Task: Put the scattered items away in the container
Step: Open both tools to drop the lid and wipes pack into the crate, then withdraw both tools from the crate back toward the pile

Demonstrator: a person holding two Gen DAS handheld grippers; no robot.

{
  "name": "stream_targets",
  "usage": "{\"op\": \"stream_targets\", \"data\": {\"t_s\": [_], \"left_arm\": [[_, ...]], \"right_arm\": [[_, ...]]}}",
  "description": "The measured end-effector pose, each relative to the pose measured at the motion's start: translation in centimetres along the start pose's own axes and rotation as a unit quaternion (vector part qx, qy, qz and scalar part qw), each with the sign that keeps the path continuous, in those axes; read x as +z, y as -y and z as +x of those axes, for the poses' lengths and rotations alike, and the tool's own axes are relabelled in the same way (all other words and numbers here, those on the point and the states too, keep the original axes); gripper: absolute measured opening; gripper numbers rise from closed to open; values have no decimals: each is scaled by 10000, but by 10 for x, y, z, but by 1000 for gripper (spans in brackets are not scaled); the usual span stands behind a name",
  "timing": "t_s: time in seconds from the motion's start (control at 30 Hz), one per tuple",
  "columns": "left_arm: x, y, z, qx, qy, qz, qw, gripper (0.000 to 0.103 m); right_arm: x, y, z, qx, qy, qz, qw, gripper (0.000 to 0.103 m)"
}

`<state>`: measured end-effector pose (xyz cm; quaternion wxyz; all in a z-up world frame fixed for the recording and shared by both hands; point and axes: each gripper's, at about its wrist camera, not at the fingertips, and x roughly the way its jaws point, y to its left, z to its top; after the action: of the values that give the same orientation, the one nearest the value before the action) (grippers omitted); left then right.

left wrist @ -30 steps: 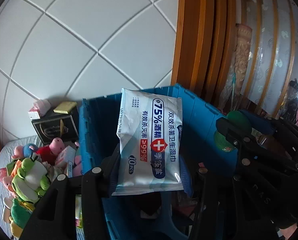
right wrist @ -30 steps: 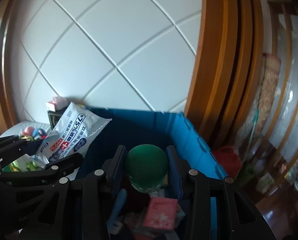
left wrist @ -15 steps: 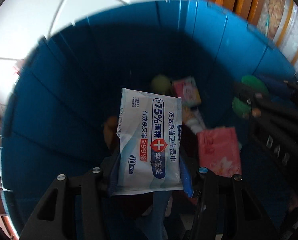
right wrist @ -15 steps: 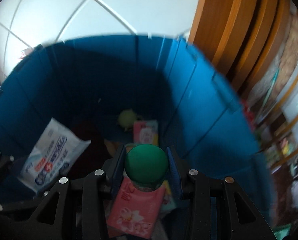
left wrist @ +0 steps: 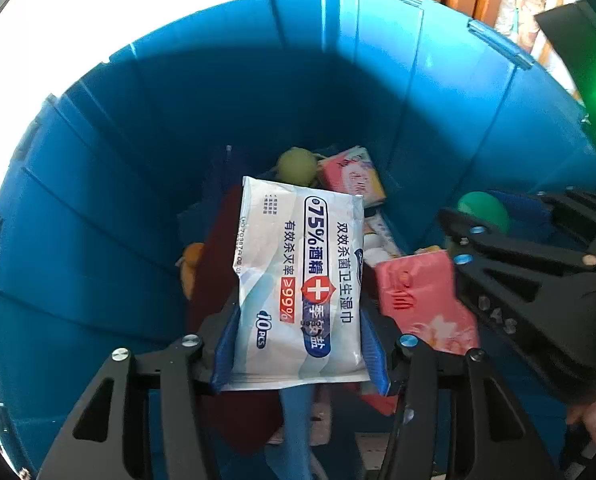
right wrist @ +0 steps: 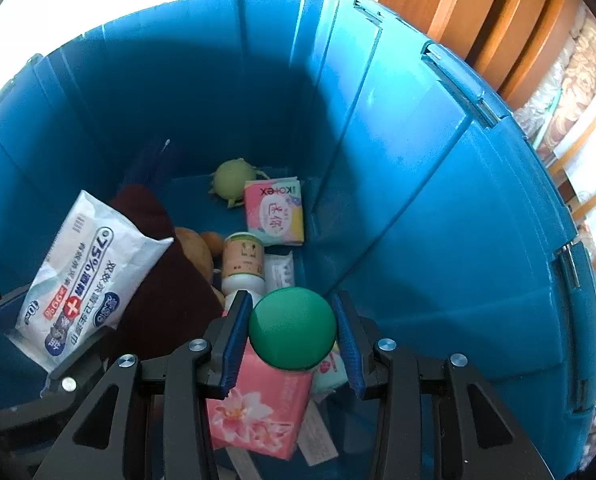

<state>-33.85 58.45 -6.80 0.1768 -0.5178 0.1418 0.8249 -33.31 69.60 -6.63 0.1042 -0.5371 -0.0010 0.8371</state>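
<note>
Both grippers hang inside the deep blue container, which also fills the right wrist view. My left gripper is shut on a white wet-wipes pack, held flat above the contents; the pack also shows at the left of the right wrist view. My right gripper is shut on a green round-capped object, which also shows at the right of the left wrist view.
On the container floor lie a pink tissue pack, a pink Kotex pack, a white bottle, a yellow-green toy, a dark red cloth and an orange plush. Wooden furniture stands behind.
Both grippers tilted down from above the rim and moved deeper into the container, still holding their objects. The floor items now appear closer.
</note>
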Motion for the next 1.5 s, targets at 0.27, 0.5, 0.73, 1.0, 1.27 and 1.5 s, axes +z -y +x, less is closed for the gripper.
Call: {"op": "stream_targets", "data": {"t_s": [0.27, 0.5, 0.73, 1.0, 1.27, 1.5], "left_arm": [[-3, -2, -1, 113, 144, 11, 9998, 74], [-4, -9, 3, 136, 86, -10, 9999, 74], [-11, -19, 2, 108, -40, -128, 9999, 74], [-6, -35, -18, 245, 175, -423, 9987, 76], [-11, -71, -95, 298, 875, -578, 9940, 77], [-48, -151, -202, 579, 2072, -1050, 9709, 85]], "right_arm": [[2, 1, -2, -105, 65, -13, 9999, 51], [4, 3, -5, -118, 164, 37, 9998, 76], [6, 3, -9, -24, 243, 44, 9997, 86], [7, -2, -31, 142, 570, -12, 9983, 103], [8, -13, -102, 312, 1343, 57, 9904, 103], [1, -64, -191, 832, 2273, -169, 9701, 103]]}}
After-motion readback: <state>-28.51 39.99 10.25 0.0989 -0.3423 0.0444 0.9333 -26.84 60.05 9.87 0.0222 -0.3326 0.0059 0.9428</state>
